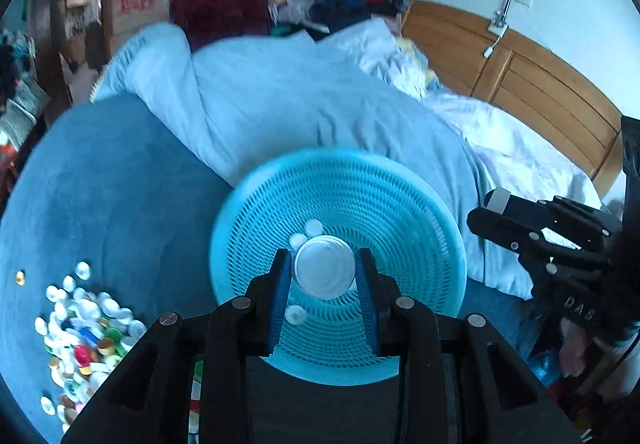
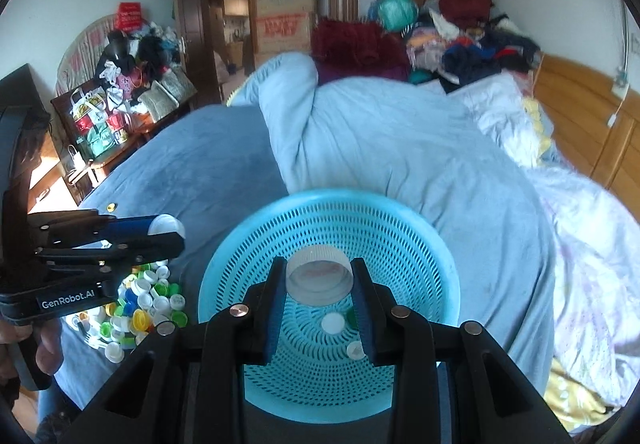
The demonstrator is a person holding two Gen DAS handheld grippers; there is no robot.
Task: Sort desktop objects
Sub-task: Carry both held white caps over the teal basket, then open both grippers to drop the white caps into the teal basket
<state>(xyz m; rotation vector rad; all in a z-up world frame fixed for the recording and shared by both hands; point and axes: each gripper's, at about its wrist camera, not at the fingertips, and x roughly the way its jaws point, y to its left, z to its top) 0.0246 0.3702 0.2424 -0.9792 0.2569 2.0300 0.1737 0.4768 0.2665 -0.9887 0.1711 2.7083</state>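
Observation:
My left gripper (image 1: 324, 260) is shut on a white bottle cap (image 1: 325, 272), held over the turquoise mesh basket (image 1: 400, 212) on the bed. My right gripper (image 2: 319, 268) is shut on a larger white cap (image 2: 320, 278), hollow side towards the camera, above the same basket (image 2: 400, 244). A few white caps (image 2: 333, 323) lie in the basket bottom. A pile of mixed coloured caps (image 2: 140, 304) lies on the blue blanket left of the basket. The right wrist view also shows the left gripper (image 2: 176, 234) with its cap (image 2: 166, 225) at the left.
The basket rests on a blue blanket (image 1: 120, 184), with a bunched pale duvet (image 2: 400, 144) behind it. Clothes (image 2: 472, 44) are heaped at the bed's far end. A wooden headboard (image 1: 540, 92) runs along the right. A cluttered side table (image 2: 112, 112) stands at the left.

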